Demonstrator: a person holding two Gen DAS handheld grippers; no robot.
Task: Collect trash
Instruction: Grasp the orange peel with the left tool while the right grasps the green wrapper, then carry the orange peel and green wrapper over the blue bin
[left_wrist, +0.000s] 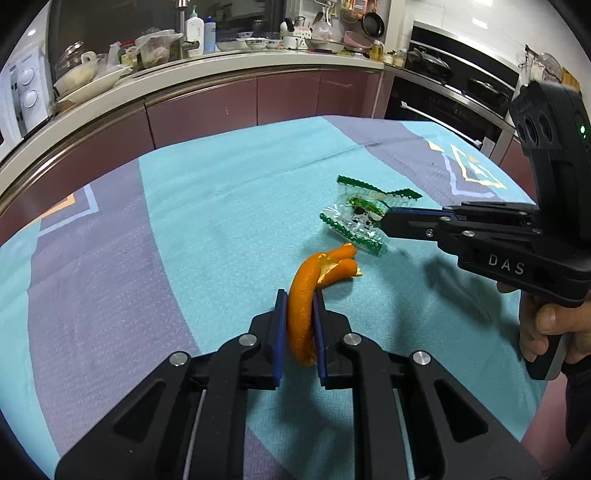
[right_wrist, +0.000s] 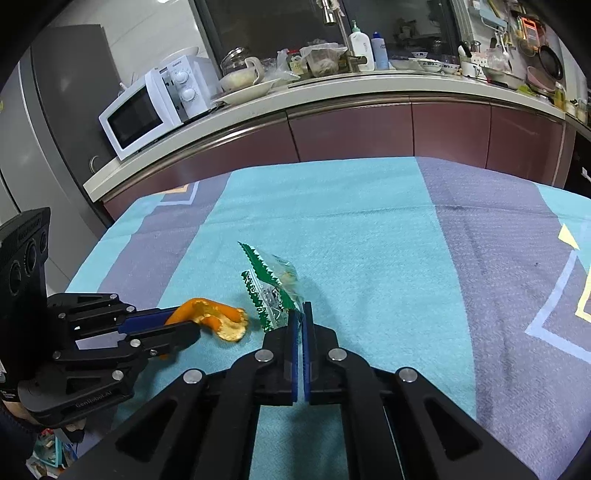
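An orange peel (left_wrist: 306, 295) lies on the blue and purple tablecloth (left_wrist: 207, 206); my left gripper (left_wrist: 300, 297) is shut on it, its blue pads pressing both sides. In the right wrist view the same peel (right_wrist: 221, 317) sticks out of the left gripper (right_wrist: 184, 325). A clear wrapper with green zigzag edges (left_wrist: 360, 212) sits just beyond the peel. My right gripper (right_wrist: 300, 308) is shut on the near edge of that wrapper (right_wrist: 271, 291). From the left wrist view, the right gripper (left_wrist: 386, 221) reaches in from the right, held by a hand (left_wrist: 546, 325).
A kitchen counter (right_wrist: 332, 92) with maroon cabinets runs behind the table, crowded with bowls, bottles and a white microwave (right_wrist: 147, 107). An oven (left_wrist: 454, 99) stands at the right. The tablecloth (right_wrist: 369, 229) stretches far and right of the trash.
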